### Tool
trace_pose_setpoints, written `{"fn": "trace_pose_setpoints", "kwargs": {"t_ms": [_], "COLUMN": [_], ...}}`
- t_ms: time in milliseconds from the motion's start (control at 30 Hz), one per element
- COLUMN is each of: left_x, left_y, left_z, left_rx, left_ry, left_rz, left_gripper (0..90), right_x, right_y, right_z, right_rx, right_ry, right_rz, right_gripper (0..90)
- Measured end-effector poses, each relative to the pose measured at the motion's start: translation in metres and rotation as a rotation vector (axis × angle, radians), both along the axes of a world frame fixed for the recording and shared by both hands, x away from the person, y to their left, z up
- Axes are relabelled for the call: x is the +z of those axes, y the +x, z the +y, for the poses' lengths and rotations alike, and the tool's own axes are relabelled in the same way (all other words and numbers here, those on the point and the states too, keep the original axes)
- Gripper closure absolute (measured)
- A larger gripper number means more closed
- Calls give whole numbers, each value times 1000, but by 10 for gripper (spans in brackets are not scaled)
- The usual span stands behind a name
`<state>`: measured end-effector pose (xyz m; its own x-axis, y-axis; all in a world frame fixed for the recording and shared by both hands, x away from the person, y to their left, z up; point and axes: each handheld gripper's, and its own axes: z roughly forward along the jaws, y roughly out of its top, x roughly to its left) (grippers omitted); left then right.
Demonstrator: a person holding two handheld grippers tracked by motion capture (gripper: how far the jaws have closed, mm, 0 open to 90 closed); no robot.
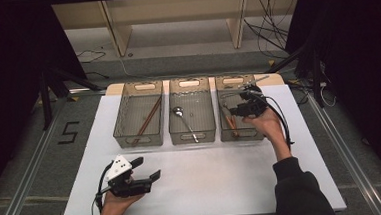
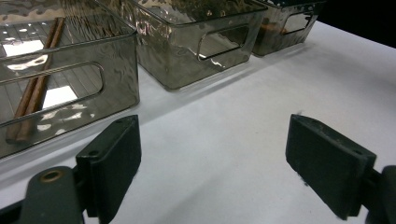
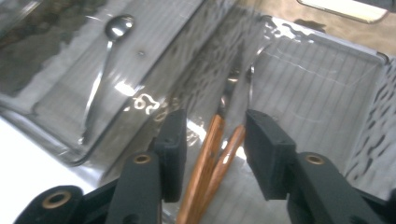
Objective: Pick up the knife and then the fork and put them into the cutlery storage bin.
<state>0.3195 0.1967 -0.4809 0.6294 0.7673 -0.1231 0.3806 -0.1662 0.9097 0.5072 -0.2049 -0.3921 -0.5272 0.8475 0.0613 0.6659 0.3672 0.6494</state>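
I have two wooden-handled utensils lying side by side in the right bin, their long axis running from the bin's near edge toward its far end, wooden handles nearest me and metal ends pointing away. In the right gripper view they run up between my jaws, slightly tilted to the right; the jaws stand part-way apart on either side of the handles and the pads do not press on them. From the high view I see the right gripper held over that bin, and the utensils show there as a thin brown streak along the bin's left side; what kind of heads they carry I cannot tell.

The middle bin holds one metal spoon, bowl toward the far end, handle slanting toward the near right corner; the right gripper view shows it through the rippled clear wall.

The left bin holds a pair of brown chopsticks lying diagonally; the left gripper view shows them close up through the bin's wall.

My left gripper rests low over the white table, well apart from the bins, jaws wide with nothing between them.
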Motion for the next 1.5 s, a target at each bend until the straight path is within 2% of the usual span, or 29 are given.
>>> {"fn": "trace_pose_setpoints", "kwargs": {"t_ms": [300,433,567,1000,1133,1500], "left_x": [0,0,-1,-1,-1,0], "left_y": [0,0,0,0,0,0], "left_z": [0,-1,-1,-1,-1,-1], "left_rx": [0,-1,0,-2,-1,-2], "left_ry": [0,0,1,-1,-1,0], "left_rz": [2,4,5,7,7,5], "left_gripper": [180,181,180,180,180,180], "right_x": [5,8,9,-2,-6,-10], "right_y": [-26,-37,-48,-83,-92,-105], "right_z": [0,1,4,8,10,12], "right_rx": [46,67,85,146,169,198], "right_ry": [60,117,151,234,234,249], "right_rz": [-62,-75,-85,-130,-140,-160], "right_gripper": [484,447,406,366,361,330]}}
